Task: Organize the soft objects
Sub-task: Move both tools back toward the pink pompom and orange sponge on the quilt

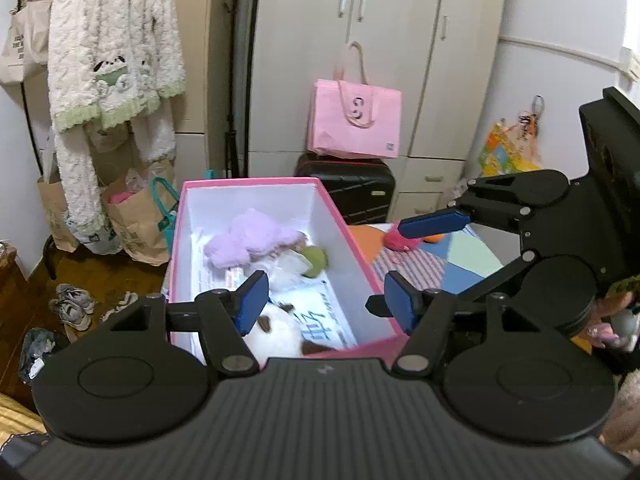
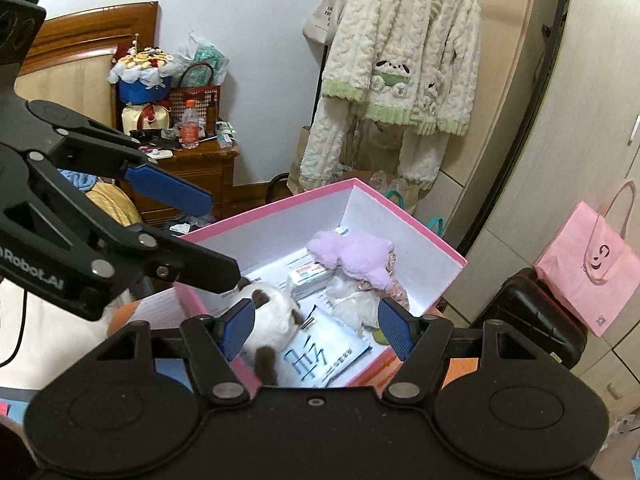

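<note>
- The pink box is set on a patchwork cover; a white-and-brown plush and a lilac plush lie inside it.
- The left gripper is held above the box, jaws apart, nothing gripped.
- The right gripper is likewise parted and empty.
- A fleece garment is hung near the wardrobe; a pink bag rests on a black suitcase.
</note>
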Available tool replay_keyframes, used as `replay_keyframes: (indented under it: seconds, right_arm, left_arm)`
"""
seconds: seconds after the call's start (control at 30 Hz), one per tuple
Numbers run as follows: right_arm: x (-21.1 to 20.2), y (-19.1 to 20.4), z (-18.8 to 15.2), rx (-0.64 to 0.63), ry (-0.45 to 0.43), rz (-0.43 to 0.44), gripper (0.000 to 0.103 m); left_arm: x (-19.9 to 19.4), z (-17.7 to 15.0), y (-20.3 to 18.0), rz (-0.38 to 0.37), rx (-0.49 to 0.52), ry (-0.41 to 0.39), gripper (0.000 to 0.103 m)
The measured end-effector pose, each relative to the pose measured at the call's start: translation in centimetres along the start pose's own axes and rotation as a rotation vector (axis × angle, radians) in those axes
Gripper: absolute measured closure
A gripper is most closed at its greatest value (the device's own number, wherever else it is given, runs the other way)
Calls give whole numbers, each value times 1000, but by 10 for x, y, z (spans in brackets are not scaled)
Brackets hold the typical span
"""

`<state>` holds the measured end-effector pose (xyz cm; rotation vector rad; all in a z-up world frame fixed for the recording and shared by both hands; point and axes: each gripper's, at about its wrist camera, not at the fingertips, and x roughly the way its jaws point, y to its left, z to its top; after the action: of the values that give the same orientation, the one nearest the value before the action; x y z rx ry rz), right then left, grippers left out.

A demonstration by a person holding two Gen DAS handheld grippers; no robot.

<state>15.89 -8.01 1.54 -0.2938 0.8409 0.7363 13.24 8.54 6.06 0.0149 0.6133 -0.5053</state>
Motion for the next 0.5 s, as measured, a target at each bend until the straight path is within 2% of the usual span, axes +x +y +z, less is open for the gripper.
replay_keyframes:
  seconds: [0.2,0.4,0.47,0.5]
  right_arm:
    - [-32,8,-15,2,1,23,27]
    - [-60,21,-32,-17,6,7,26]
    - [-66,21,-38,-16,7,13,26]
    - [-69,21,-42,-13,6,14,26]
  left_arm:
    - [-16,-14,-12,-48,12,55,39]
    - [-25,-27,-28,-44,34,71,38]
    - [-23,-30,-35,-62,66,82,36]
    - [-22,-31,-38,-70,79,84,31]
